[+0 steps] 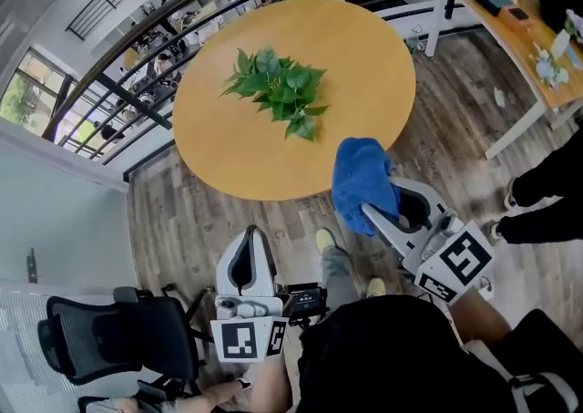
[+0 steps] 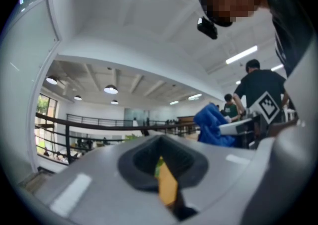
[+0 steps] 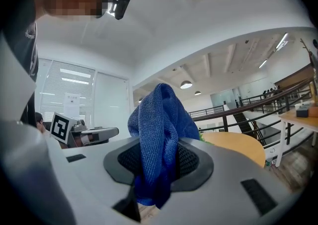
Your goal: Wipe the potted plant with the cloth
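The potted plant (image 1: 278, 87), a low clump of green leaves, stands near the middle of the round wooden table (image 1: 364, 56). My right gripper (image 1: 372, 212) hovers at the table's near right edge, shut on a bunched blue cloth (image 1: 360, 179). In the right gripper view the cloth (image 3: 159, 134) stands up out of the closed jaws and hides most of the plant behind it; the table (image 3: 238, 147) shows to the right. My left gripper (image 1: 250, 236) hangs over the floor short of the table, shut and empty. The left gripper view shows the cloth (image 2: 213, 124) off to its right.
A black railing (image 1: 137, 83) curves behind the table over a drop to a lower floor. A wooden desk (image 1: 510, 28) with clutter stands at the upper right. A black office chair (image 1: 118, 338) is at the lower left. Another person's legs (image 1: 547, 192) are at the right.
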